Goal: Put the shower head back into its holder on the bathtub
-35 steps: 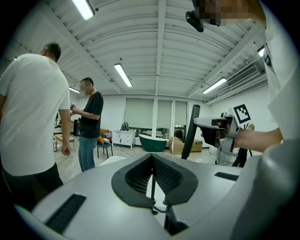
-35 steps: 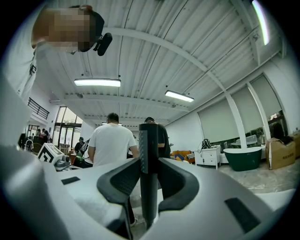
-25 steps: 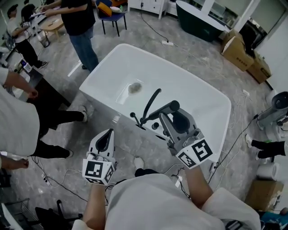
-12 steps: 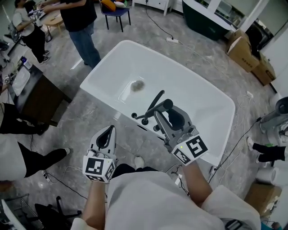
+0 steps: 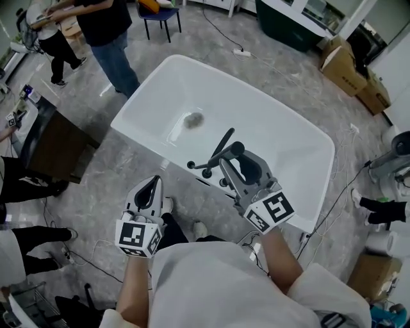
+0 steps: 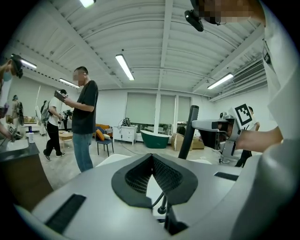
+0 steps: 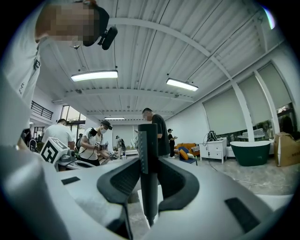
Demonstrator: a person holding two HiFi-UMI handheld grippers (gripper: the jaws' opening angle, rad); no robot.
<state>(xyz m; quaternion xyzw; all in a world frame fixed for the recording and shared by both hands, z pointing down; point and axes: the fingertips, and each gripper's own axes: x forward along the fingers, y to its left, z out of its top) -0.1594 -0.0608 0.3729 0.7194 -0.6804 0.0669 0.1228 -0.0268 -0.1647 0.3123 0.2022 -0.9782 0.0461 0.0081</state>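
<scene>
A white bathtub [image 5: 288,138] fills the middle of the head view. Black tap fittings [image 5: 206,170] stand on its near rim. My right gripper [image 5: 225,155] is shut on the slim black shower head [image 5: 221,141], which stands upright just above those fittings. In the right gripper view the black stick [image 7: 148,154] runs straight up between the pads of my right gripper [image 7: 148,165]. The left gripper view shows the shower head [image 6: 189,132] off to the right. My left gripper [image 5: 152,184] hovers over the floor, left of the fittings. Its jaws [image 6: 151,157] are shut and hold nothing.
A person in a black shirt and jeans [image 5: 109,38] stands beyond the tub's far left corner. A dark brown table [image 5: 54,141] and other people's legs are at the left. Cardboard boxes [image 5: 346,67] and a dark green tub [image 5: 285,19] sit at the back right. Cables lie on the floor.
Both grippers have edged toward the tub's near rim, the right one sinking a little with the shower head. The person in white at the left edge has stepped back.
</scene>
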